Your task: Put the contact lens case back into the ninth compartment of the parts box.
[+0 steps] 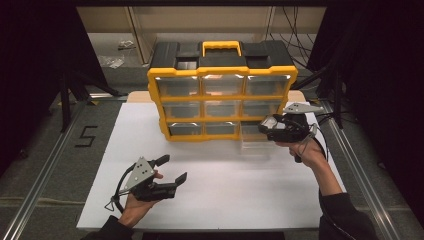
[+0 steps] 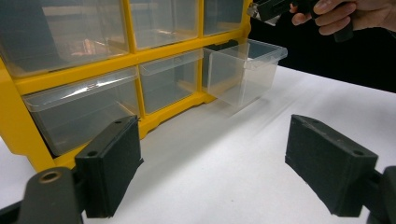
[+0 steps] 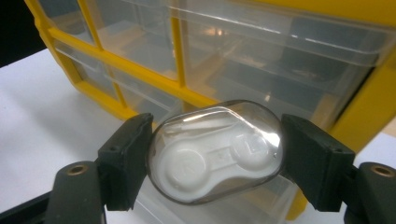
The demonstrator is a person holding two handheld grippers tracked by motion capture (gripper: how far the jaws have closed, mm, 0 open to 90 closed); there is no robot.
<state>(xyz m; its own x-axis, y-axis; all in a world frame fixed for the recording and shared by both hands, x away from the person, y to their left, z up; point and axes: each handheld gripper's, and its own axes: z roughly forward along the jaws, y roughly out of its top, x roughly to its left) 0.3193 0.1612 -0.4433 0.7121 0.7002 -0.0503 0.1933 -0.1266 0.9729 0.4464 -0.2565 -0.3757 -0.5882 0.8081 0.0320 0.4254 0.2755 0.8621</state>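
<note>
A yellow and black drawer organizer (image 1: 222,95) with clear drawers stands at the back of the white table (image 1: 225,190). Its bottom right drawer (image 1: 255,139) is pulled out. My right gripper (image 1: 269,126) hovers just above that drawer, shut on a small clear rounded case (image 3: 215,151) with a white insert. Behind the case are the yellow frame (image 3: 187,95) and clear drawer fronts. My left gripper (image 1: 174,167) is held low at the front left of the table, open, with nothing between its jaws. In the left gripper view (image 2: 215,163) the pulled-out drawer (image 2: 243,70) looks empty.
The table's white surface stretches between the organizer and the front edge. Metal rails (image 1: 45,165) run along both sides of the table. A "5" mark (image 1: 86,136) lies on the grey floor at left. Cables trail at the back right.
</note>
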